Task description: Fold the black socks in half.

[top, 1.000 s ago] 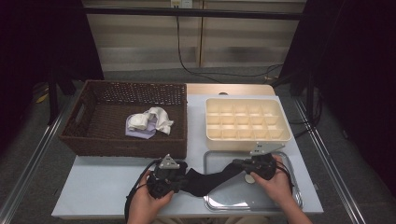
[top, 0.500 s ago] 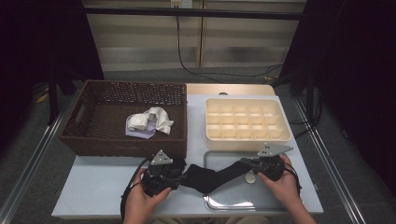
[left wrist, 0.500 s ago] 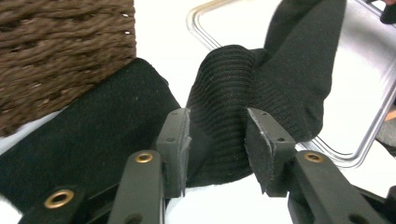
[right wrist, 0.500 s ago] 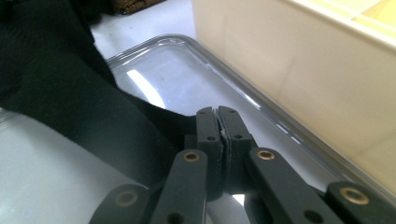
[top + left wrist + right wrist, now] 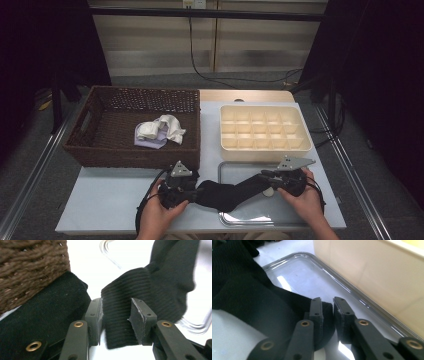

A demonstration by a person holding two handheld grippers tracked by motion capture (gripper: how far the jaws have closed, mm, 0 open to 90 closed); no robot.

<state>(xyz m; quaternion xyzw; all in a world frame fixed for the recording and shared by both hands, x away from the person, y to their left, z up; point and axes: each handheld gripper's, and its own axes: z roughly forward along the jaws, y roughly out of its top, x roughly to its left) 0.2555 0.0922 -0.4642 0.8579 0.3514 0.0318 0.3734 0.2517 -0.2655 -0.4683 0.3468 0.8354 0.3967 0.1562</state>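
Along the near edge of the bench (image 5: pixel 100 200), in the high view, one black sock (image 5: pixel 227 192) is seen stretched between the left gripper (image 5: pixel 192 192) and the right gripper (image 5: pixel 270 181), partly over the one clear tray (image 5: pixel 250 220). One wicker basket (image 5: pixel 100 150) with a small bundle of pale cloths (image 5: pixel 160 131), their number not to be told, is seen at the far left corner; one cream divided box (image 5: pixel 265 147) stands at the far right. Two hands are counted, one on each gripper.

From the left gripper view, the ribbed cuff of the sock (image 5: pixel 117 315) is seen between the left gripper's (image 5: pixel 116 317) pads, which stand partly apart with cloth bunched between them. Should the pull be increased, the cuff could be drawn out of this hold, it is judged.

From the right gripper view, the right gripper (image 5: pixel 327 316) is seen nearly closed, with only a thin edge of the sock's toe (image 5: pixel 327 312) pinched beside the tray's rim (image 5: pixel 352 293). So shallow a bite could be lost under tension, and the sock would then be dropped onto the tray; the tray itself could also be dragged.
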